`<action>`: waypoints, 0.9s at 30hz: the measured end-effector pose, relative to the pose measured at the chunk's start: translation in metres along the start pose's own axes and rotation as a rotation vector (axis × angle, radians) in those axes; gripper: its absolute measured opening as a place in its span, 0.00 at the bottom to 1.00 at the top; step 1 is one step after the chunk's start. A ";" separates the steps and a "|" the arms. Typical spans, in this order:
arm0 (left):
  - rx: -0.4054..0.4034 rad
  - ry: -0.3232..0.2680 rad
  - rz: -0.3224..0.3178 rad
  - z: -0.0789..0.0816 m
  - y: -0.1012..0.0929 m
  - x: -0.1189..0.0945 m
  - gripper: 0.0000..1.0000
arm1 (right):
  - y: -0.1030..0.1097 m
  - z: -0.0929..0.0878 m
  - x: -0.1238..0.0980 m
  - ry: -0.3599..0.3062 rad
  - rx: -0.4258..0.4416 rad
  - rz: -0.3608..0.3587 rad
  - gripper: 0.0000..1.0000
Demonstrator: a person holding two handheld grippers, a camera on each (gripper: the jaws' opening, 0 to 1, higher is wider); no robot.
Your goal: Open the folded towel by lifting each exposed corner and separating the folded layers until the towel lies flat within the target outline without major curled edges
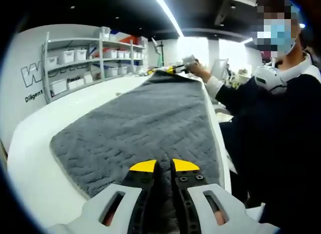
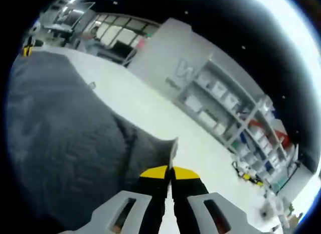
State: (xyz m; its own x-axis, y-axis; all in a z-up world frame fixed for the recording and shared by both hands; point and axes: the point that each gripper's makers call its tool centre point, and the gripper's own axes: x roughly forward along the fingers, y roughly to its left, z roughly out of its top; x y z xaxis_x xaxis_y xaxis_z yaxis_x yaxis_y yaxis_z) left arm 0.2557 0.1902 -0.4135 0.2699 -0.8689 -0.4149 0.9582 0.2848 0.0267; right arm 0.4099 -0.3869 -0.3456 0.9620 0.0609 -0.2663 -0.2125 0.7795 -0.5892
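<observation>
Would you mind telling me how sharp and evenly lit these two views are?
Left gripper view: fairly sharp towel, bright ceiling strip light, blown-out windows. Right gripper view: strongly tilted, soft; towel dark, far shelves blurred, glare at upper right.

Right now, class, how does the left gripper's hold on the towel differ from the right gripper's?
The left gripper has its jaws closed on a towel edge lying flat on the table; the right gripper pinches a corner raised off the table, standing upright. The left gripper's end looks smooth; the right gripper's is creased. Both have yellow-tipped jaws.
</observation>
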 end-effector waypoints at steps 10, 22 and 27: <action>0.001 0.001 0.001 0.001 -0.001 0.001 0.10 | -0.007 -0.005 0.005 0.009 0.006 -0.002 0.00; 0.006 -0.001 0.000 0.001 -0.002 0.001 0.10 | -0.017 -0.013 0.012 0.018 0.022 -0.011 0.00; 0.004 -0.003 -0.001 0.001 -0.002 0.001 0.10 | -0.020 -0.016 0.015 0.026 0.017 -0.010 0.00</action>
State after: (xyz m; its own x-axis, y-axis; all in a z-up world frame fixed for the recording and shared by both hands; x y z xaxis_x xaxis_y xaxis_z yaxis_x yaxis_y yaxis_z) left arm 0.2543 0.1888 -0.4129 0.2695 -0.8702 -0.4124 0.9587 0.2827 0.0300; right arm 0.4259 -0.4114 -0.3506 0.9592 0.0367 -0.2803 -0.1993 0.7908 -0.5787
